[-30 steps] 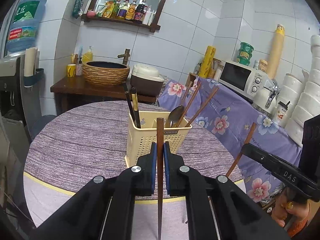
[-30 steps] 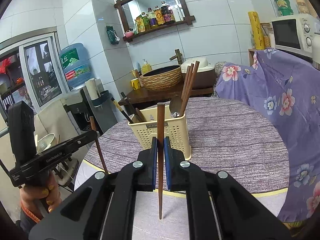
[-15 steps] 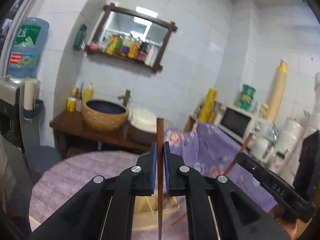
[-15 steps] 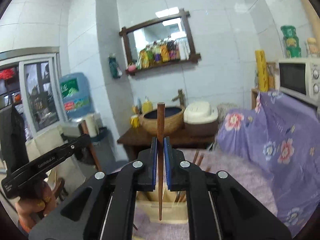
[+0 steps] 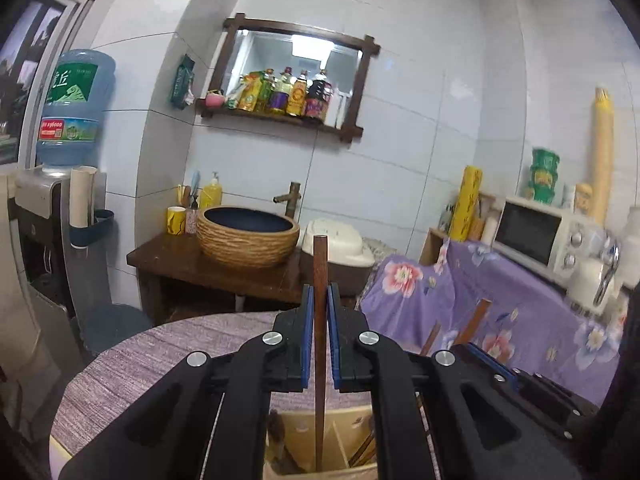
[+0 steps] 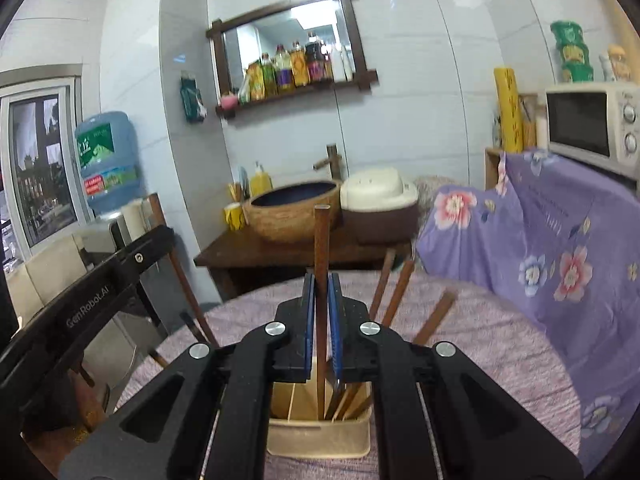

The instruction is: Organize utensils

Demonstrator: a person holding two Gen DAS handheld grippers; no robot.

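Above table [image 6: 500, 344]; both gripped chopsticks [image 5: 319, 320] upright, tips in holder [image 6: 320, 436].

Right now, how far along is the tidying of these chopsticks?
Done: several brown chopsticks already lean in the beige plastic holder. In hand: each gripper, left and right, clamps one dark wooden chopstick upright, tip inside the holder. Left: releasing both.
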